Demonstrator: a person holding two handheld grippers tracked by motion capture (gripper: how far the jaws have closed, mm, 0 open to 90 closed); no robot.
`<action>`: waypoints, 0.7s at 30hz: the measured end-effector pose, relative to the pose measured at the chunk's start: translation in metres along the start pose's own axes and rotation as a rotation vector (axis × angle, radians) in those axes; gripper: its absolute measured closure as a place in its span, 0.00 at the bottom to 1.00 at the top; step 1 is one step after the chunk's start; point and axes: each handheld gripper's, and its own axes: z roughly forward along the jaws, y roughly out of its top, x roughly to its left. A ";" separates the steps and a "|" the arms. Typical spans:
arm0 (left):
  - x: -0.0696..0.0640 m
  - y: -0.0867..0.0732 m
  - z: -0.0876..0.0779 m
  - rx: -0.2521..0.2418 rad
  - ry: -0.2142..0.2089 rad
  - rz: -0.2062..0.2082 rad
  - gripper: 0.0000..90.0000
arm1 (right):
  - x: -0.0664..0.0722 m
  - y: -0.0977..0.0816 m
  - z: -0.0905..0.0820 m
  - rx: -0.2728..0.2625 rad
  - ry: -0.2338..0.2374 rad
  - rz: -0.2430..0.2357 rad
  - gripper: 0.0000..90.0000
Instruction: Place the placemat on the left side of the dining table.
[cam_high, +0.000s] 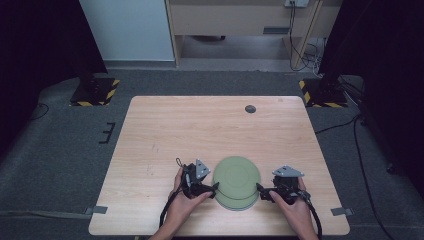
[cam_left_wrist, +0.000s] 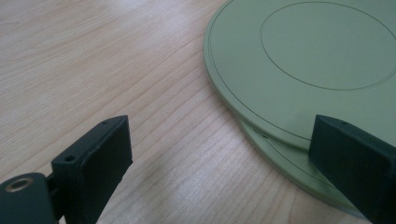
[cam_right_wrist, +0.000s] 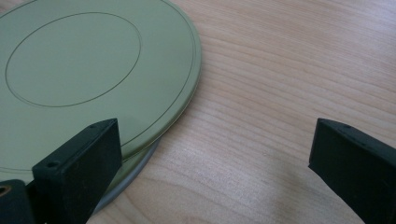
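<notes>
two green plates stacked on the wooden table, near its front edge and roughly centred between the hands; upper green plate sits shifted toward the far side, so the lower green plate shows as a crescent along the near edge. both look upside down: flat surface with a thin incised ring. left gripper at the stack's left rim, right gripper at its right rim, each held by a hand coming in from the bottom of the high view, the right hand mirroring the left. left gripper view: jaws wide apart, nothing between them but bare wood; one jaw stands over the table, the other overlaps the edge of the two plates, contact cannot be told. the offset rim of the lower plate is visible beside that jaw. right gripper view: jaws likewise wide apart, gripping nothing; one jaw overlaps the rim of the upper plate, the other stands clear over the wood, well apart from the stack; the lower plate's edge peeks out beneath. a small dark round disc lies near the table's far edge, well apart from the plates.
</notes>
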 end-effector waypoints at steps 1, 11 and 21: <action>0.000 0.000 0.000 -0.001 0.001 0.000 0.06 | 0.000 0.001 0.001 0.000 -0.006 0.004 0.03; -0.001 0.000 -0.001 -0.004 0.002 0.009 0.08 | 0.001 0.000 -0.001 -0.001 0.002 0.002 0.05; -0.001 0.001 0.001 -0.006 0.028 0.008 0.07 | 0.001 0.002 0.002 0.003 -0.009 0.007 0.03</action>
